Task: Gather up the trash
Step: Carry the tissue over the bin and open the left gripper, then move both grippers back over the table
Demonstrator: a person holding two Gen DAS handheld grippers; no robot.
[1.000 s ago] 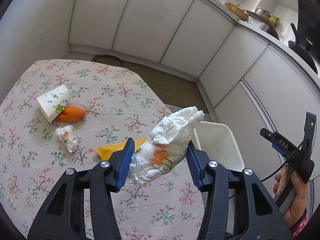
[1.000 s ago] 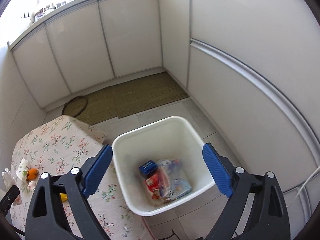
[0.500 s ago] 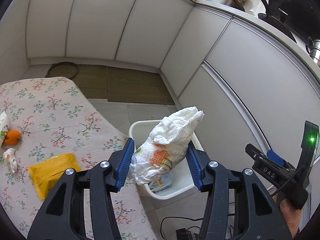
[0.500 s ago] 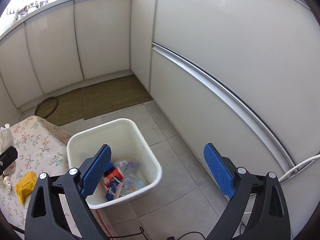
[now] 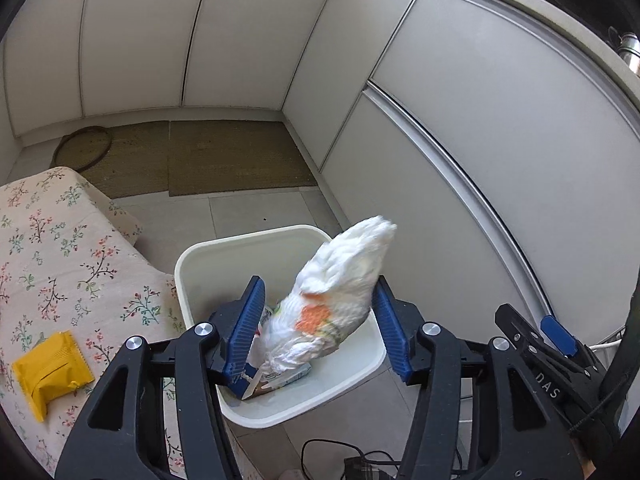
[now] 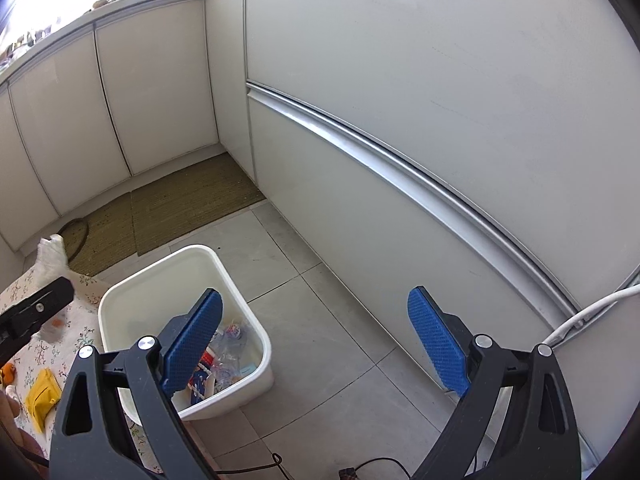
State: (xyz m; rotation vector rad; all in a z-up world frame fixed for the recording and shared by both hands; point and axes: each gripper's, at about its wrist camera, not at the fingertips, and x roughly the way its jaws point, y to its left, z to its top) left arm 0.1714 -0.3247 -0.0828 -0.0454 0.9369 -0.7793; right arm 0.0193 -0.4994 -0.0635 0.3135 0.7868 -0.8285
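Note:
My left gripper [image 5: 318, 330] stands over the white bin [image 5: 192, 256] on the floor. Its jaws are spread wider than the crumpled white napkin with an orange print [image 5: 332, 304]. The napkin sits blurred between them, against the right pad and clear of the left pad. Several wrappers and a small carton [image 5: 280, 380] lie in the bin. My right gripper [image 6: 316, 344] is open and empty above the floor tiles, right of the bin [image 6: 120, 292]. The napkin's top [image 6: 50, 256] and the left gripper's finger [image 6: 36, 308] show at the left edge of the right wrist view.
The table with the floral cloth [image 5: 52, 264] stands left of the bin and carries a yellow packet [image 5: 48, 372]. White cabinet fronts [image 5: 480, 160] run behind and to the right. A woven mat [image 5: 224, 156] lies on the floor. Cables [image 5: 332, 456] lie below the bin.
The left gripper swung right from the table to above the bin. Its jaws have opened and the napkin has come loose and tipped. The right gripper turned further right, away from the bin.

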